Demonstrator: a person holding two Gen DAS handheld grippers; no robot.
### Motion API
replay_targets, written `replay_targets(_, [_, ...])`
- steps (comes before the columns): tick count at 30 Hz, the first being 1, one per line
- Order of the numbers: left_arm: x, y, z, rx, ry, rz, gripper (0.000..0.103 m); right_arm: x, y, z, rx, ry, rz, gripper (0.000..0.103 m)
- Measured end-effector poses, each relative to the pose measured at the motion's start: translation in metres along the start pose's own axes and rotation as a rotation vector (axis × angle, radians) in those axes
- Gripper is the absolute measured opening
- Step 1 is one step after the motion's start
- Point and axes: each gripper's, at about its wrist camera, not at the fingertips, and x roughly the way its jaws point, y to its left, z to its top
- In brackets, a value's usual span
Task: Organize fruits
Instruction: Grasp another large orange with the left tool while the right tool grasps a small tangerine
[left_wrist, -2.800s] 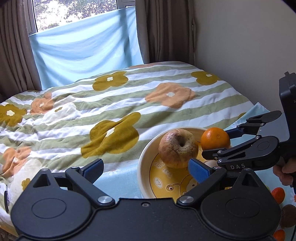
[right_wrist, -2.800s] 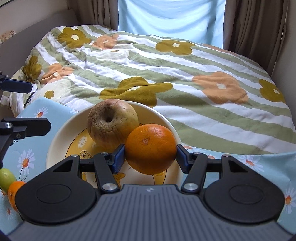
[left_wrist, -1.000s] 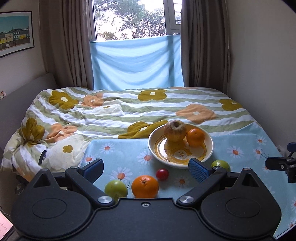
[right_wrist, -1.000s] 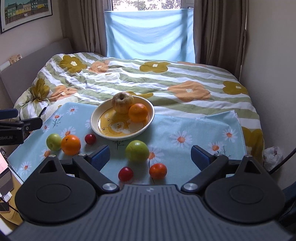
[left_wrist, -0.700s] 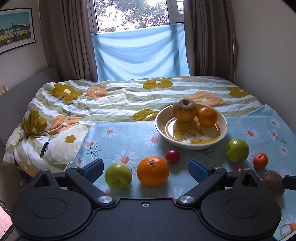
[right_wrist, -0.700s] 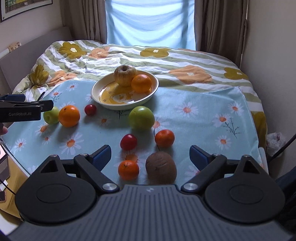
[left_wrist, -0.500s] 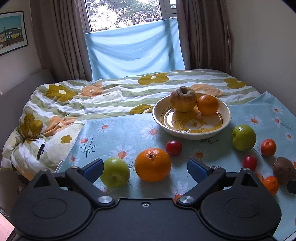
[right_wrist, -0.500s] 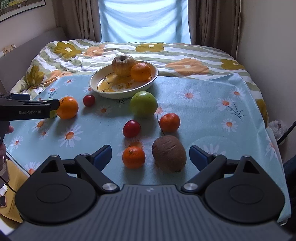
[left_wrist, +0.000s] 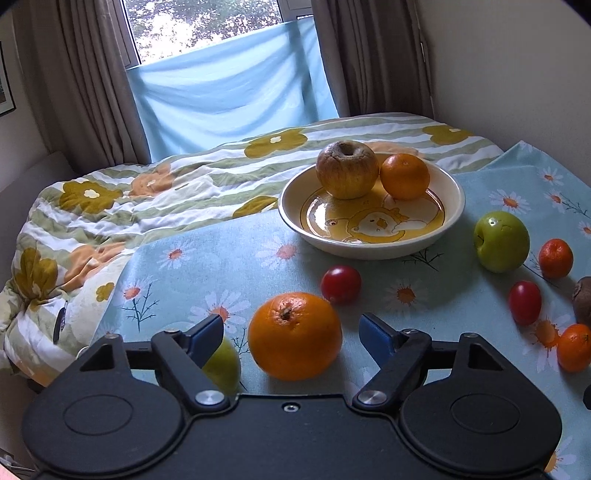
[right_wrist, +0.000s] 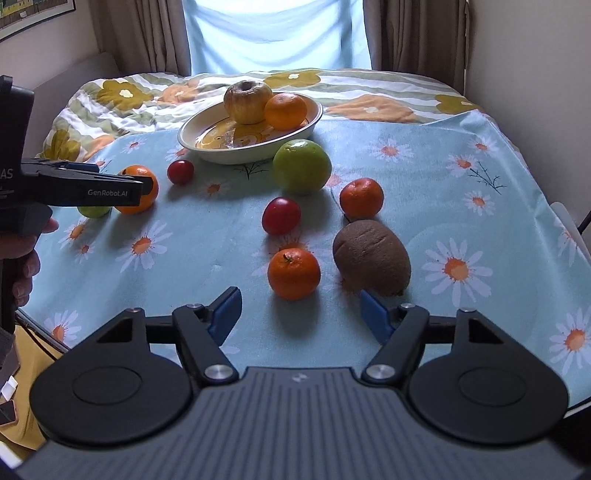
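the fruits lie on a daisy-print blue cloth (right_wrist: 443, 155) spread over a counter beside a bed with a flowered quilt (left_wrist: 155, 192). the bowl (right_wrist: 207, 142) at the far side of the cloth holds two: a wrinkled yellow-brown apple (right_wrist: 246, 96) and an orange (right_wrist: 285, 110), touching each other. loose on the cloth are eight more: two green apples, one large green apple (right_wrist: 302, 166) just in front of the bowl and a smaller green one (left_wrist: 225, 365) half hidden behind a gripper finger; one big orange (left_wrist: 294, 335); two small mandarins, the nearer mandarin (right_wrist: 293, 272) and the farther mandarin (right_wrist: 361, 197); two red tomatoes, one tomato (right_wrist: 281, 215) mid-cloth and another tomato (right_wrist: 180, 171) near the bowl; and one brown kiwi (right_wrist: 371, 257), cut off at the edge of the left wrist view. the left gripper (left_wrist: 291, 332) is closing with the big orange between its blue pads, neither pad touching it yet. the right gripper (right_wrist: 301, 308) is closing too, nothing between its pads, the nearer mandarin and kiwi lying just ahead. a hand (right_wrist: 22, 251) holding the left gripper's handle shows at the picture's left edge, partly cut off.
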Motion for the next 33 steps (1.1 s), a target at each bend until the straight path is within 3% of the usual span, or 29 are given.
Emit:
replay_targets(14, [0.019, 0.005, -0.002, 0.005, 0.053, -0.036, 0.068, 0.021, 0.011, 0.006, 0.019, 0.018, -0.001, 0.073])
replay_targets(33, [0.002, 0.006, -0.014, -0.024, 0.064, -0.061, 0.066, 0.035, 0.007, 0.012, 0.056, 0.019, -0.025, 0.06])
